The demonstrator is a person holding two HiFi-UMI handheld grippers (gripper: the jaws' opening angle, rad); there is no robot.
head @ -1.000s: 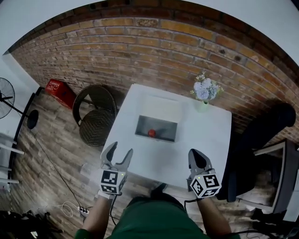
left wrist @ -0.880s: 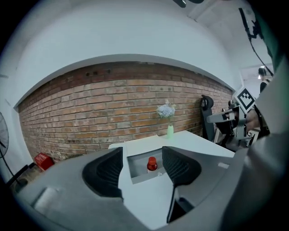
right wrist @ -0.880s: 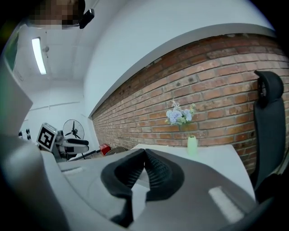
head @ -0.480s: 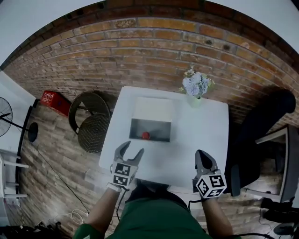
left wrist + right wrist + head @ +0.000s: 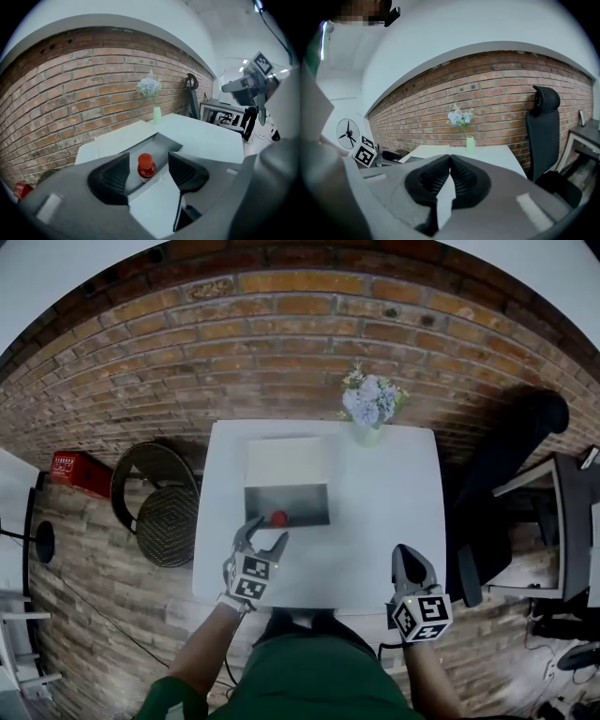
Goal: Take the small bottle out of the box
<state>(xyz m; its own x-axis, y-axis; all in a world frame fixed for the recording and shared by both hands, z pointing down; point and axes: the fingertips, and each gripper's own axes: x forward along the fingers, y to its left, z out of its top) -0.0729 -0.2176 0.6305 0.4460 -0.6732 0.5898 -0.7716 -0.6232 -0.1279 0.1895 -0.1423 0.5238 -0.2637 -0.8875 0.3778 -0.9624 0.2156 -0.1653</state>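
Observation:
A small bottle with a red cap [image 5: 278, 517] [image 5: 146, 168] stands inside an open grey box [image 5: 287, 505] [image 5: 161, 149] on the white table [image 5: 384, 507]. The box's white lid [image 5: 287, 461] lies flat behind it. My left gripper [image 5: 263, 540] [image 5: 148, 172] is open just in front of the box, and the bottle shows in line between its jaws, still apart from them. My right gripper [image 5: 407, 562] [image 5: 450, 176] is shut and empty near the table's front right edge.
A green vase of pale flowers [image 5: 369, 409] [image 5: 461, 123] stands at the table's back edge. A black office chair [image 5: 502, 474] [image 5: 543, 136] is at the right, a round wicker stool [image 5: 159, 507] at the left, and a brick wall [image 5: 281, 343] behind.
My left gripper has moved forward over the table's front edge up to the box. The head view has shifted, so the table sits lower and more central. The right gripper stays shut.

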